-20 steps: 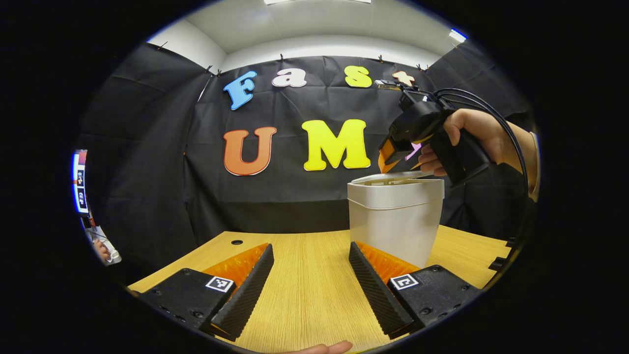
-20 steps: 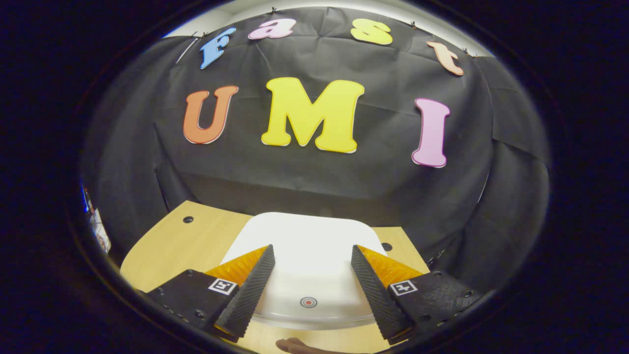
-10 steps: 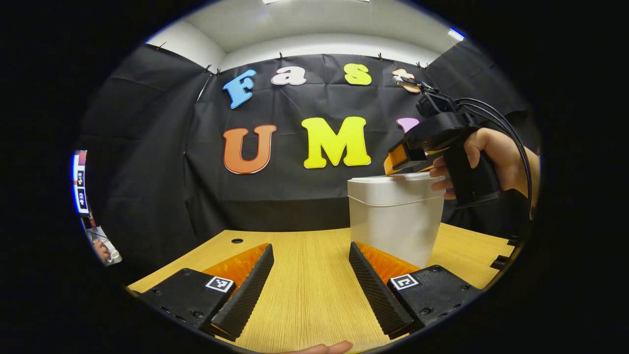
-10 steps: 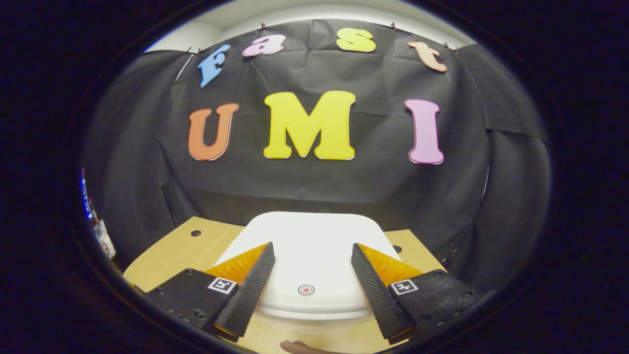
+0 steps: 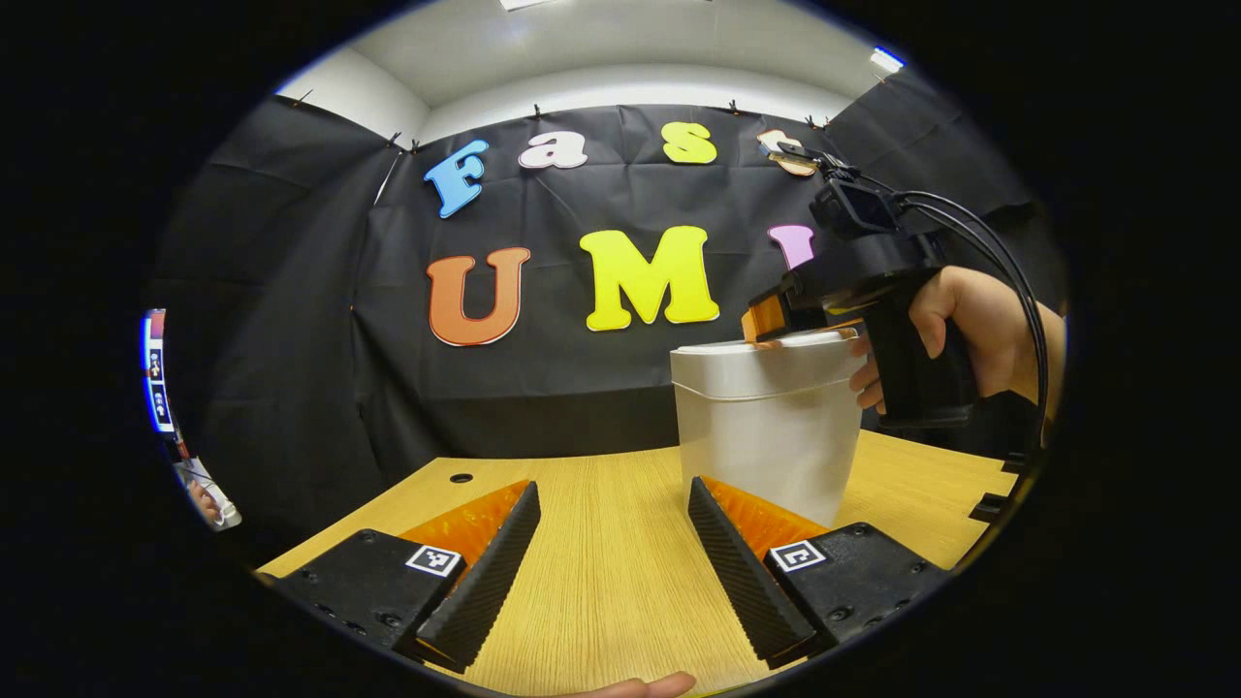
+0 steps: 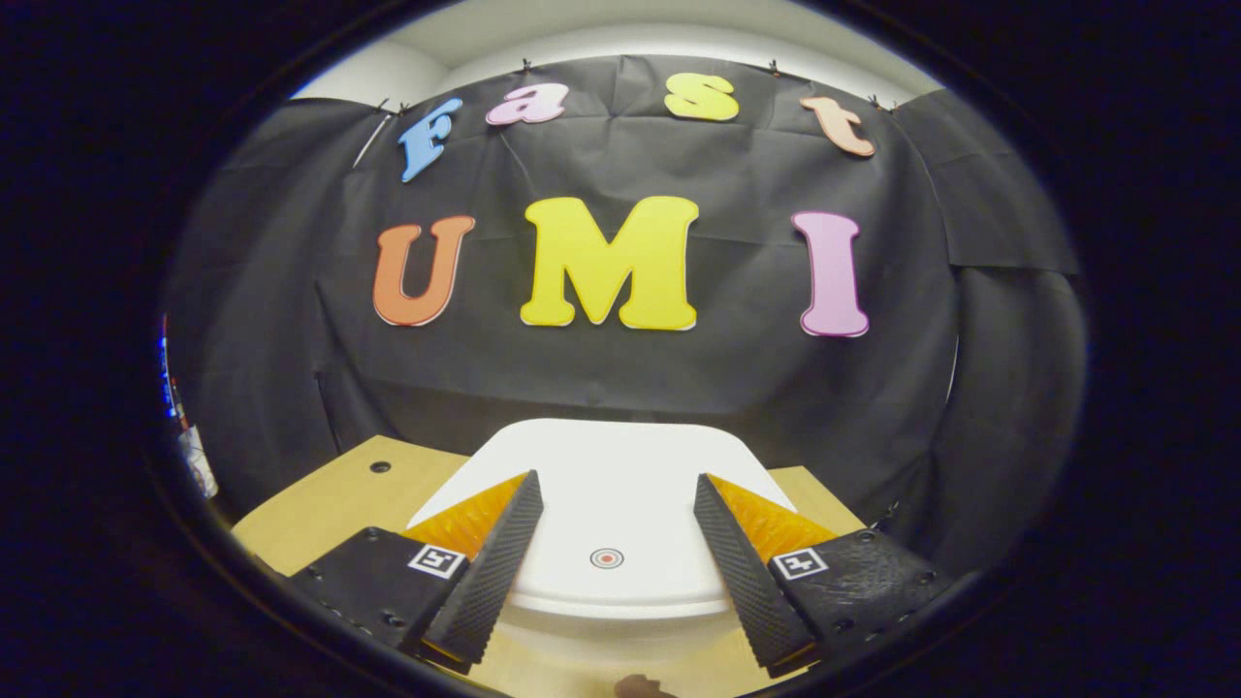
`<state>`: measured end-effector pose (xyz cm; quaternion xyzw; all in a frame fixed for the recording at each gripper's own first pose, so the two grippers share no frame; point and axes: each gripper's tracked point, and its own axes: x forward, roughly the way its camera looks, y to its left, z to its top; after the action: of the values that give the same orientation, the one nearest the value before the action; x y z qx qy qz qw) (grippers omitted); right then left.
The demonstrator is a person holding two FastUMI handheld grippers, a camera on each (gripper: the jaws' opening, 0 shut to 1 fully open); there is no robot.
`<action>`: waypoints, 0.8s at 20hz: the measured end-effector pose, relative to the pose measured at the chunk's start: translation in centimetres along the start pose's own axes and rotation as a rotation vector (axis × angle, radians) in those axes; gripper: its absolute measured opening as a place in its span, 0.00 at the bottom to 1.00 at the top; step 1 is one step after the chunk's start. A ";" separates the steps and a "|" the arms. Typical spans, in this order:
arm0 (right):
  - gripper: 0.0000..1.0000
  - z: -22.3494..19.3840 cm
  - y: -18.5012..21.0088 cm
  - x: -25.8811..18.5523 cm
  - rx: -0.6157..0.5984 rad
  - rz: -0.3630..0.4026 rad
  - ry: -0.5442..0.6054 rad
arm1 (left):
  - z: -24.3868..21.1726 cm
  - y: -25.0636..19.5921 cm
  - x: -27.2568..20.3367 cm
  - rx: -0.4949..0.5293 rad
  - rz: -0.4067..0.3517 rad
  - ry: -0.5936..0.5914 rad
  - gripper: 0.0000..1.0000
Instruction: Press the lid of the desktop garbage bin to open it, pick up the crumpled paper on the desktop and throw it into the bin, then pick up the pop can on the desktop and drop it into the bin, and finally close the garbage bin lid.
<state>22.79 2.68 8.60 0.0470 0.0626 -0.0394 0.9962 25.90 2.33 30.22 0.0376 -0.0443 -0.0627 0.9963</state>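
Lid lies flat just under right gripper, fingers apart.

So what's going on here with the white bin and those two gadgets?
A person holds a two-finger gripper in each hand at a wooden table. The right gripper sits right at the lid of the white bin, jaws open, seemingly pressing it; the lid looks flat and closed. The left gripper hovers low over the table beside the bin, jaws open and holding nothing.
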 end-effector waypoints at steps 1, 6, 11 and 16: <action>0.99 0.0 -0.1 0.0 0.001 0.002 -0.015 | 0.0 0.1 0.0 -0.001 0.004 0.001 0.99; 1.00 -0.2 -0.1 0.1 0.016 0.009 -0.049 | -0.2 0.5 0.1 -0.004 0.011 0.002 0.99; 0.98 0.6 -0.2 -0.1 0.062 0.015 -0.064 | -0.5 1.1 0.2 -0.009 0.028 0.018 0.99; 0.97 0.8 -0.4 -0.4 0.065 0.077 -0.082 | -0.4 0.9 0.3 -0.011 0.015 0.013 0.99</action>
<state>22.50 2.27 9.39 0.0802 0.0186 -0.0051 0.9966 26.31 3.25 29.91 0.0322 -0.0376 -0.0553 0.9972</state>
